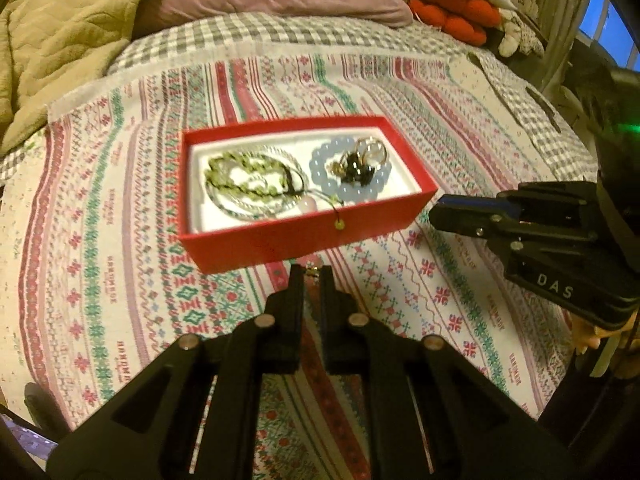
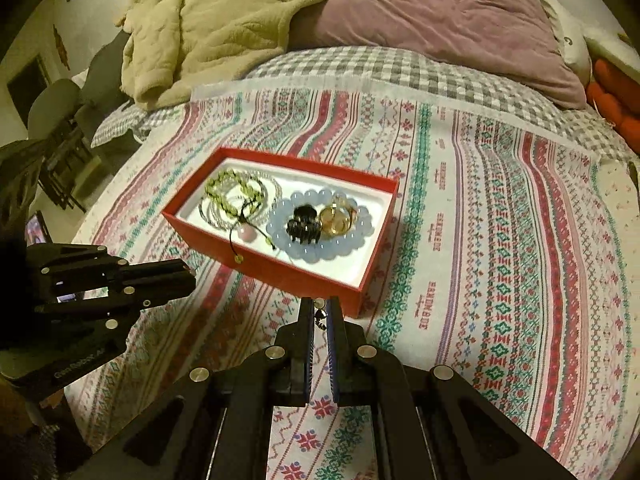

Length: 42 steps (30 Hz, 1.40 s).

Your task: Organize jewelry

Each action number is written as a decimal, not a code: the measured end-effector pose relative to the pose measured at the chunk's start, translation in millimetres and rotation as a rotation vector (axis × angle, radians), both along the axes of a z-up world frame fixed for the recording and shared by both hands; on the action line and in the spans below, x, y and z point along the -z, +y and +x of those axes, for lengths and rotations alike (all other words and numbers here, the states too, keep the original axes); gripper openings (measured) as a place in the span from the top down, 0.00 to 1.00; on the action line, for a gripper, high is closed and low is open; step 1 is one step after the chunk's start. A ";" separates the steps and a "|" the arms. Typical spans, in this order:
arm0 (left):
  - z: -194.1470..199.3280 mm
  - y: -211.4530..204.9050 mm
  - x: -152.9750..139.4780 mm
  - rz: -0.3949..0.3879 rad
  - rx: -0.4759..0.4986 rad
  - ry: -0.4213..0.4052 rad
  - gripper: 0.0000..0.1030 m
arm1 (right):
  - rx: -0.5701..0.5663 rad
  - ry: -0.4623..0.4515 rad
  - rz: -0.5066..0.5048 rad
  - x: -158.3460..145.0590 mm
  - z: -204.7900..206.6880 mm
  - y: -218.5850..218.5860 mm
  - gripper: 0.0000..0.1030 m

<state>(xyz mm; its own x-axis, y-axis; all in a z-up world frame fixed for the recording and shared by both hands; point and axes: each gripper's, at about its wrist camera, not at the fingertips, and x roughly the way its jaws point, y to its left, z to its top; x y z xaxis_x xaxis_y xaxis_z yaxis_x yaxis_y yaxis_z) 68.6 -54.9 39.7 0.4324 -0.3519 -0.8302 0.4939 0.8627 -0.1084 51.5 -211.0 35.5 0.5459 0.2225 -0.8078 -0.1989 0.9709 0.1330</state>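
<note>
While both tools hang over the bed, the red box [image 1: 304,240] sits in the middle of each frame on a patterned cloth [image 1: 120,280] with red and green stripes. Inside its white lining, a green bead bracelet [image 1: 240,178] lies at the left end on top of clear bead strands, and its dark cord with one small green bead hangs over the near wall. At the right end lies a pale blue bead bracelet [image 1: 348,188], and within its ring rest a black hair claw [image 2: 303,229] and gold rings [image 2: 340,216].

At the bottom centre of the left wrist view, the left hand-held gripper [image 1: 311,276] is almost closed, and a small gold-coloured piece shows between its tips; what it is I cannot tell. At the bottom centre of the right wrist view, the right hand-held gripper [image 2: 320,308] is closed on a small earring [image 2: 319,316] with dark beads, just in front of the near wall of the box.

In the upper part of the frames lie a beige blanket [image 2: 208,28] and a mauve pillow [image 2: 440,12].
</note>
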 end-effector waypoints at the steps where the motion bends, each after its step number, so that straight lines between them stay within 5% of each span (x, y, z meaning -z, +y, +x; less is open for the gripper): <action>1: 0.6 0.6 -2.7 -0.004 -0.003 -0.006 0.92 | 0.002 -0.003 0.003 -1.5 0.5 -0.2 0.94; 16: 27.6 -2.7 -29.5 -0.032 -0.028 -0.080 0.92 | 0.004 -0.065 0.068 -27.7 36.9 8.3 0.94; 38: 74.4 -9.0 1.1 0.014 -0.059 -0.101 0.91 | 0.056 -0.012 0.131 2.3 93.2 8.8 0.94; 42: 73.7 -9.6 1.7 0.029 -0.053 -0.095 0.79 | 0.056 -0.005 0.134 3.6 96.2 7.7 0.94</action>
